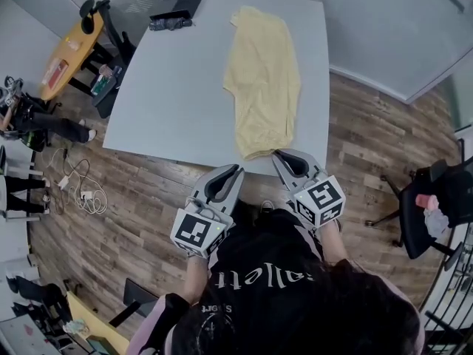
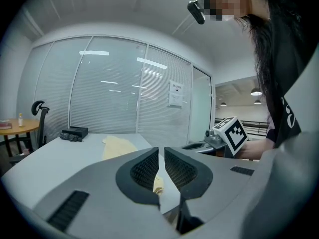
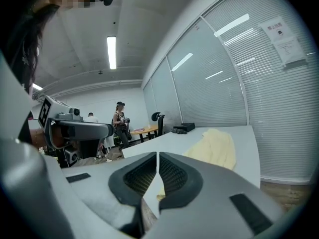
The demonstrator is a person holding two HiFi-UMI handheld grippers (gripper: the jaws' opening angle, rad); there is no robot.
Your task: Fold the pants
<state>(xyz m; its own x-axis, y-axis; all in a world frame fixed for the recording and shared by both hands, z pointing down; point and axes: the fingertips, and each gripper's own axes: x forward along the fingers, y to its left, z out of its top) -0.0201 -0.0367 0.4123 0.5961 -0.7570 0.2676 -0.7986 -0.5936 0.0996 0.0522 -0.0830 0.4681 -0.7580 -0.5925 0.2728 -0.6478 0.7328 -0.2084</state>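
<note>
You're holding the left gripper (image 1: 233,171) and right gripper (image 1: 278,154) at lower centre — jaws closed, nothing between them; the yellow pants (image 1: 263,80) are lying on the table (image 1: 174,95) above.

Pale grey table (image 1: 170,87) — yellow pants (image 1: 262,80) lengthwise, black box (image 1: 181,4) at far edge

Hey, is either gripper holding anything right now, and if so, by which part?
Nothing is held. The left gripper and right gripper are both shut and empty; the yellow pants lie ungripped on the table.
</note>
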